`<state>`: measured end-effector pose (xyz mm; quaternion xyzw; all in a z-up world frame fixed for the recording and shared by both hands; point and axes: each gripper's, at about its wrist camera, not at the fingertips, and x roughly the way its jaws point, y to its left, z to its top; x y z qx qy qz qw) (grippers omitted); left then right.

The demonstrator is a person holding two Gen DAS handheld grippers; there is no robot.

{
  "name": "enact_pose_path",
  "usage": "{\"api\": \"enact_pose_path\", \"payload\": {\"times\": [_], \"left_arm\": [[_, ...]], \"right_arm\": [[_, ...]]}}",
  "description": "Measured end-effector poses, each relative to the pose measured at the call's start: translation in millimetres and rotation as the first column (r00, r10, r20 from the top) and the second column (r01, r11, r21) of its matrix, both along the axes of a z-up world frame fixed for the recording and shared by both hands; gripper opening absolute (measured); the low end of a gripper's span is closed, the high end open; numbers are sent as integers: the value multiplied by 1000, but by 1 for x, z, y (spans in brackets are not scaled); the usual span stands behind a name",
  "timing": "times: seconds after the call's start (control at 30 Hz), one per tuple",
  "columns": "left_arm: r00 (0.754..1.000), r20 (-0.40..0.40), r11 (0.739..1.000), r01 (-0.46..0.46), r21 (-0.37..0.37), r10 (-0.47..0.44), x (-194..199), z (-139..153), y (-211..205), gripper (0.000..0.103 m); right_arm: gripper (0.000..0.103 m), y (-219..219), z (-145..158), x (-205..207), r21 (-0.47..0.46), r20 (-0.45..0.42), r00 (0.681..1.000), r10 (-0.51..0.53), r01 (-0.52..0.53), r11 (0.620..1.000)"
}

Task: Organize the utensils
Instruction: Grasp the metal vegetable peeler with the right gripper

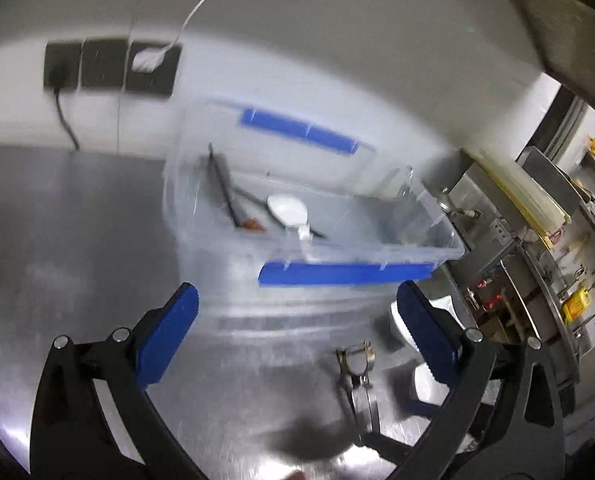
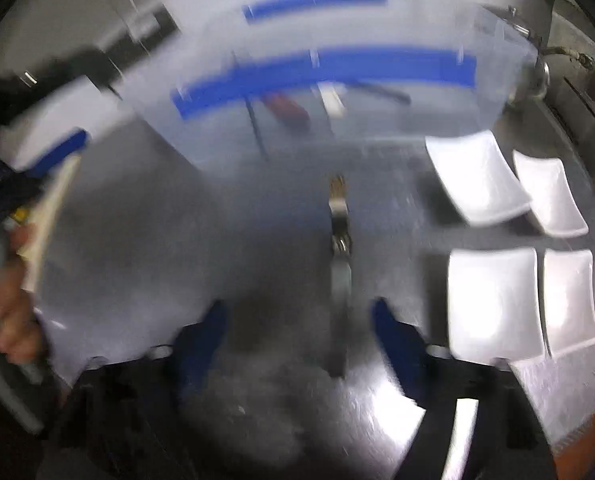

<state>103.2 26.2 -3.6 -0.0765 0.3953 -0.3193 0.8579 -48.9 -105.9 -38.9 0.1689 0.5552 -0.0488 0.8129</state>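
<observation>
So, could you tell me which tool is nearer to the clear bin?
Left. The left tool hangs just before the clear bin's near rim; the right tool sits further back, with tongs lying between.

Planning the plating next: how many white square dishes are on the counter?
4, grouped two by two right of the clear bin: far-left, far-right, near-left, near-right. More may lie beyond the frame.

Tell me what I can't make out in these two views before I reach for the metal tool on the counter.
- Bin contents, right wrist view: motion blur smears them; only the white spoon reads clearly, in the left wrist view.
- Metal tool: its type is unclear. Blur hides it in the right wrist view; a dark shadow covers its lower end in the left.
- White dishes: in the left wrist view, the left gripper's right finger covers them.
- Right gripper: fingers blurred.
</observation>
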Motion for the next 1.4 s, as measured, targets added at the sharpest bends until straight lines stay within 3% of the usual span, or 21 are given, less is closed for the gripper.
{"api": "enact_pose_path", "payload": {"times": [0.07, 0.1, 0.17, 0.23, 0.3, 0.47, 0.57, 0.63, 0.7, 0.77, 0.87, 1.17, 1.23, 1.4], "left_arm": [[1000, 26, 1000, -5, 16, 4, -3, 3, 4, 95], [997, 73, 999, -36, 37, 34, -9, 6, 6, 95], [988, 145, 996, -67, 56, 59, -18, 11, 11, 95], [980, 191, 995, -72, 67, 58, -23, 14, 11, 95], [976, 209, 994, -75, 76, 58, -25, 15, 11, 95], [982, 171, 993, -95, 70, 81, -21, 9, 14, 95], [986, 143, 992, -95, 82, 82, -19, 3, 14, 95], [990, 120, 992, -84, 92, 72, -19, -2, 10, 95], [992, 106, 992, -74, 102, 63, -19, -7, 8, 95], [994, 90, 992, -67, 109, 57, -19, -12, 7, 95], [997, 54, 991, -58, 121, 52, -17, -19, 5, 95], [999, 21, 990, -29, 137, 26, -20, -27, 0, 95], [1000, 5, 990, -13, 142, 12, -20, -30, -3, 95], [996, -85, 992, 51, 118, -41, -18, -40, -8, 95]], "right_arm": [[70, 4, 0, -3, 7, 29, 1000, -5, 5, 1000], [78, 7, 5, -8, 11, 53, 999, -7, 6, 1000], [88, 20, 6, -10, 52, 16, 999, 48, -48, 997], [88, 33, 5, -15, 118, -14, 993, 120, -117, 986], [88, 41, 11, -21, 81, -28, 989, 142, -140, 987], [86, 20, 22, -10, -45, 12, 999, 48, -48, 998], [86, 3, 4, 1, -79, -41, 999, 24, -27, 997], [86, -6, -8, 6, -48, -76, 997, -15, 12, 999], [77, -15, -10, 4, -24, -82, 996, -30, 28, 999], [73, -15, -14, 6, -55, -103, 994, -36, 30, 998], [33, -9, -20, 8, -77, -141, 990, -13, 3, 997], [31, -11, -42, 22, -68, -199, 980, -5, -9, 998], [13, -12, -48, 24, -60, -213, 977, 1, -14, 998], [11, -14, -51, 26, -33, -202, 979, 23, -30, 999]]}}
